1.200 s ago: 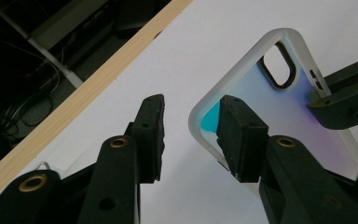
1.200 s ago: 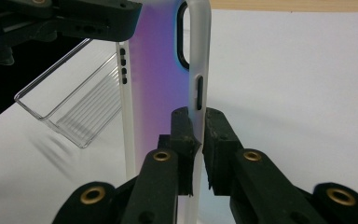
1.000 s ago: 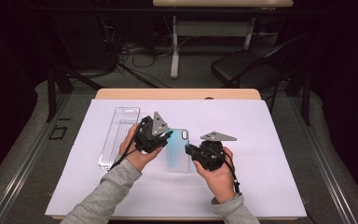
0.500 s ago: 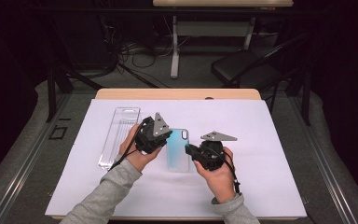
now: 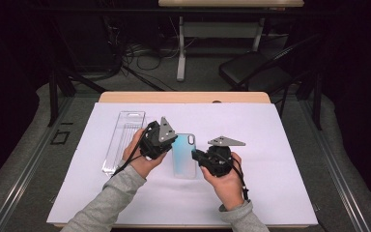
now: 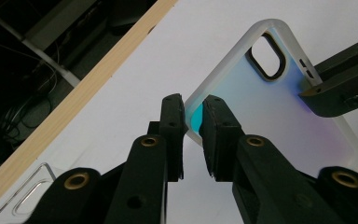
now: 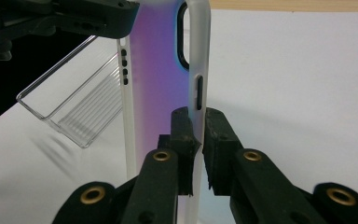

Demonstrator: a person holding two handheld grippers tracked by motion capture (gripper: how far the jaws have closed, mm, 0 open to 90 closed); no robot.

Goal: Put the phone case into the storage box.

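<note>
Both grips are made: the left hand-held gripper (image 6: 193, 122), its jaws having just been closing, and the right hand-held gripper (image 7: 196, 135) are each clamped on a long edge of the translucent iridescent plastic phone case (image 5: 184, 155) above the white-covered table (image 5: 280, 145), while the clear plastic packaging tray (image 5: 121, 140) at the left lies untouched.

The right gripper (image 7: 196, 135) pinches the frosted right edge of the phone case (image 7: 156, 84), which runs toward twelve o'clock. At eleven o'clock the left gripper (image 7: 88, 18) holds its far edge; a clear tray (image 7: 79, 107) lies at nine o'clock.

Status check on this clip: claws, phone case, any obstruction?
Left claw just closed on phone case edge. Right claw shut on opposite edge. Clear plastic tray lies alongside, apart. Nothing in the way.
</note>
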